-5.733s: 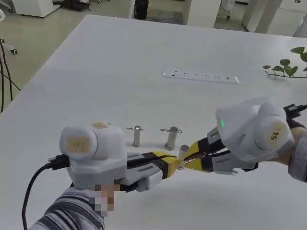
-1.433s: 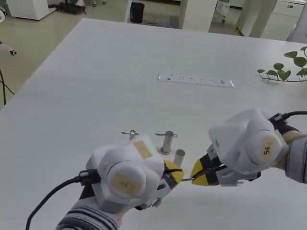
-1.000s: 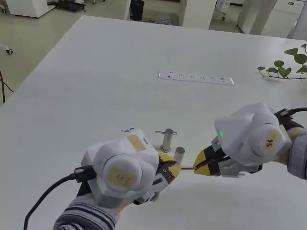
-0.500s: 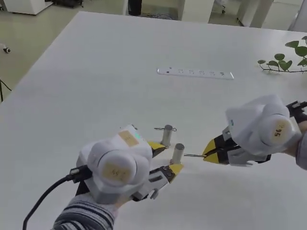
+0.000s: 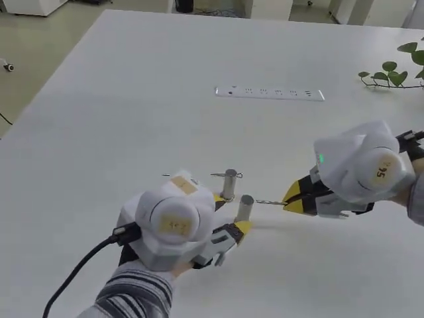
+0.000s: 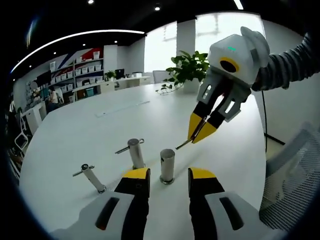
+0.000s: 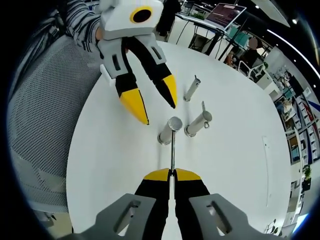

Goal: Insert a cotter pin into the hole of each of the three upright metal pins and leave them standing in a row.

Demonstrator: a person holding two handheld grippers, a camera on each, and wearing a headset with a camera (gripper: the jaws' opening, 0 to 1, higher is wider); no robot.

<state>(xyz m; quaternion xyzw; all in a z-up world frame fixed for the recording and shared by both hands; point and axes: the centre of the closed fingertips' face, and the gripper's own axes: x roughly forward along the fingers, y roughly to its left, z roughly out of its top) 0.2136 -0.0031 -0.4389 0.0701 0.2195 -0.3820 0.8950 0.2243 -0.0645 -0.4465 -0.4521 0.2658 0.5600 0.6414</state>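
Head view: cotter pin held at the bare metal pin

Right gripper (image 5: 289,199) was noted at centre-right, clamped on a cotter pin (image 5: 268,201). The pin's tip was set at the top of the bare metal pin (image 5: 244,208). Left gripper (image 5: 230,212) was recorded with jaws apart on either side of that pin, not touching it. At lower left of the left gripper view, a middle pin (image 6: 135,153) and a far-left pin (image 6: 93,178) were seen standing, each with a cotter through it.

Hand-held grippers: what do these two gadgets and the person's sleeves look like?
The left hand-held gripper and the right hand-held gripper each have a bulky rounded white housing and black jaws tipped yellow. Both carry tan stickers; the right also shows a green light. A black cable trails from the left. The sleeves are striped grey and white.
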